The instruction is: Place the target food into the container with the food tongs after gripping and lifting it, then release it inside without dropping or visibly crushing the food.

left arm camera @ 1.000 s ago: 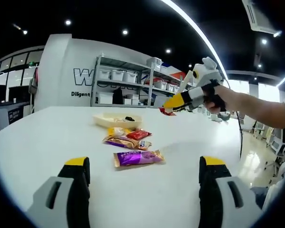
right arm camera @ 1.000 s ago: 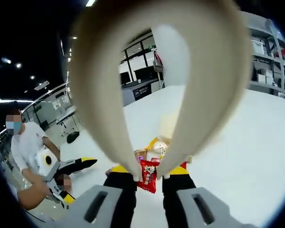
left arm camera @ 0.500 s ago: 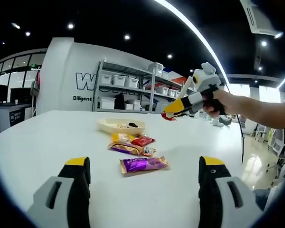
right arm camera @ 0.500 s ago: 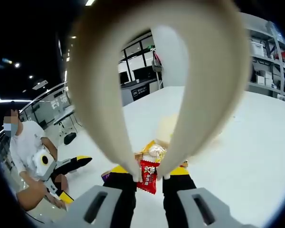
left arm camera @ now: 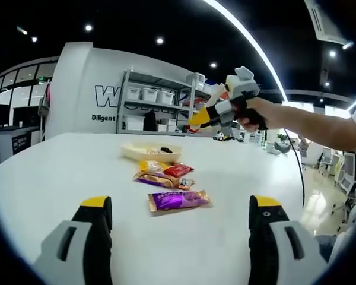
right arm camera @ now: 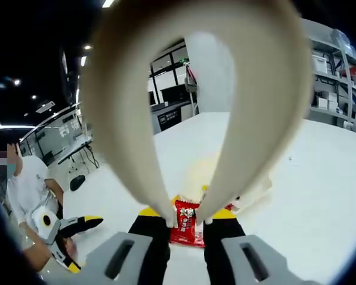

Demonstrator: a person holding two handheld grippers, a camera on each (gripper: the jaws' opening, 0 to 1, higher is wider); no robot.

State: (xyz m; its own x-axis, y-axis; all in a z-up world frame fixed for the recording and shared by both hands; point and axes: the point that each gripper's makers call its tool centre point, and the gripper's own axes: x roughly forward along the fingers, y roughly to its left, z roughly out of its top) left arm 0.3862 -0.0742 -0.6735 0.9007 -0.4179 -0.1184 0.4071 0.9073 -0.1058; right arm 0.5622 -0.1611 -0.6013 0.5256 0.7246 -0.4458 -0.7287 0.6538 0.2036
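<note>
My right gripper [right arm camera: 186, 212] is shut on cream food tongs [right arm camera: 267, 107], whose two arms meet on a small red snack packet [right arm camera: 187, 224] held above the white table. Behind the tongs' tips lies a pale cream shape [right arm camera: 254, 189], apparently the tray. In the left gripper view a hand holds the right gripper [left arm camera: 216, 113] high, above and to the right of the shallow cream tray [left arm camera: 149, 152]. My left gripper [left arm camera: 181, 203] is open and low over the table, with a purple packet [left arm camera: 178, 199] ahead of it. The left gripper [right arm camera: 82, 243] also shows at lower left in the right gripper view.
Between the tray and the purple packet lie a red packet [left arm camera: 178, 170] and a yellow-brown packet [left arm camera: 153, 176]. The white table [left arm camera: 59, 172] is round and wide. Metal shelves with bins [left arm camera: 148, 110] stand behind it. A person [right arm camera: 26, 190] sits at the left.
The right gripper, with the tongs and red packet, has moved left and up toward the tray. The heap of packets under the tongs has slid out of the right gripper view.
</note>
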